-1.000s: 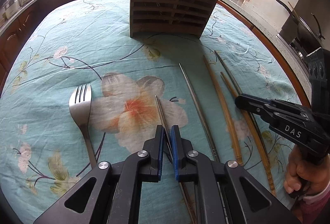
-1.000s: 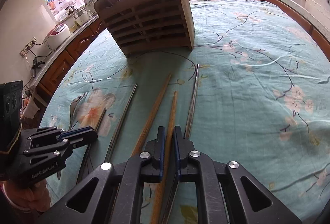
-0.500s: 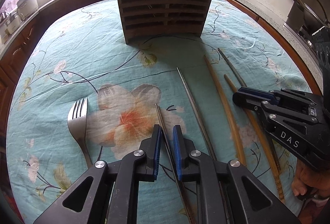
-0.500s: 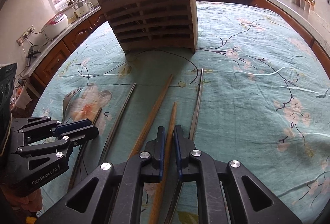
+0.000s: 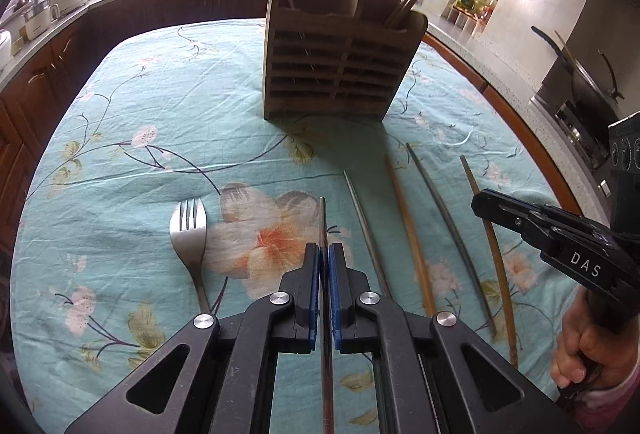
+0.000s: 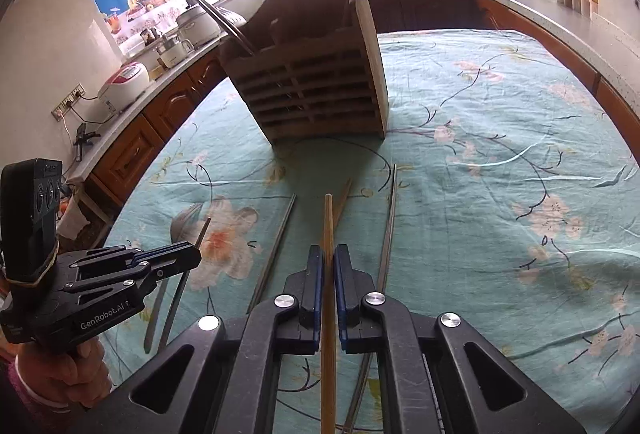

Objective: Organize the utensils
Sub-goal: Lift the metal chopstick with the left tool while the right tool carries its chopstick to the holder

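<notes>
My left gripper (image 5: 324, 246) has its jaws closing on a thin metal chopstick (image 5: 322, 222), whose tip sticks out ahead, lifted off the cloth. In the right wrist view, my right gripper (image 6: 328, 248) has its jaws closing on a wooden chopstick (image 6: 328, 218) held the same way. A slatted wooden utensil holder (image 5: 336, 70) stands upright beyond both, with several utensils in it. A steel fork (image 5: 188, 230) lies left of the left gripper. A metal chopstick (image 5: 364, 218), a wooden one (image 5: 408, 226) and a dark metal one (image 5: 444, 218) lie between the two grippers.
A teal floral tablecloth (image 5: 140, 106) covers the round table. Its wooden rim (image 5: 520, 122) shows at the right. Kitchen counters with appliances (image 6: 128, 78) ring the table. A hand (image 5: 584, 350) holds the right gripper's handle.
Both grippers have risen, each lifting its chopstick's front end off the cloth. The jaws have pinched tighter. The holder now shows in full, farther off.
</notes>
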Demonstrator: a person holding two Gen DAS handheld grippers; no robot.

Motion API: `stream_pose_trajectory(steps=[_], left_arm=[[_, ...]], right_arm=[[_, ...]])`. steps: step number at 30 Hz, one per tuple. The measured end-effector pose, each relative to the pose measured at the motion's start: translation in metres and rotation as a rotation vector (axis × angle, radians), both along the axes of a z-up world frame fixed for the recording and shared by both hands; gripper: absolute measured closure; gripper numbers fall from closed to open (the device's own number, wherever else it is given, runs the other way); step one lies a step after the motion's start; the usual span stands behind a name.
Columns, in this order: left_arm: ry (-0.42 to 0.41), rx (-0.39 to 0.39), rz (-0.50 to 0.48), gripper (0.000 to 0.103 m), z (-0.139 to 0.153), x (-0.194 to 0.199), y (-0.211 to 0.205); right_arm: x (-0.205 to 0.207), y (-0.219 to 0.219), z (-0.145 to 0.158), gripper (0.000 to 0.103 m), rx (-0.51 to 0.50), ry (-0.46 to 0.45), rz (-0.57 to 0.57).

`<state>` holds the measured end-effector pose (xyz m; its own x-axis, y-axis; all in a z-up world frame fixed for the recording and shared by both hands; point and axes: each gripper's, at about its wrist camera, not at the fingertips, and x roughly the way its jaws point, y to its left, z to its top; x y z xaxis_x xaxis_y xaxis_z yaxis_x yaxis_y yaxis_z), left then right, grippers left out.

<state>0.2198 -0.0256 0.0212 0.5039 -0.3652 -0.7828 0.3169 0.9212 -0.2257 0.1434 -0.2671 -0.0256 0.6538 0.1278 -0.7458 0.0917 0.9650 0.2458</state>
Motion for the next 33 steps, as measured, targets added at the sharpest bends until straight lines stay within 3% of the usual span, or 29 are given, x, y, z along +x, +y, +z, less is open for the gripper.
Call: stream_pose_trajectory(steps=[19, 26, 33], left_arm=[[-0.203, -0.176, -0.002, 0.100, 0.090, -0.066, 0.056], [-0.236, -0.200, 0.014, 0.100, 0.099, -0.074, 0.068], [-0.245, -0.204, 0.030, 0.100, 0.101, -0.067, 0.069]], right_arm=[[-0.032, 0.009, 0.092, 0.097, -0.018, -0.246, -0.004], [-0.034, 0.007, 0.113, 0.097, -0.037, -0.307, -0.018], [-0.033, 0.004, 0.114, 0.097, -0.035, -0.318, -0.029]])
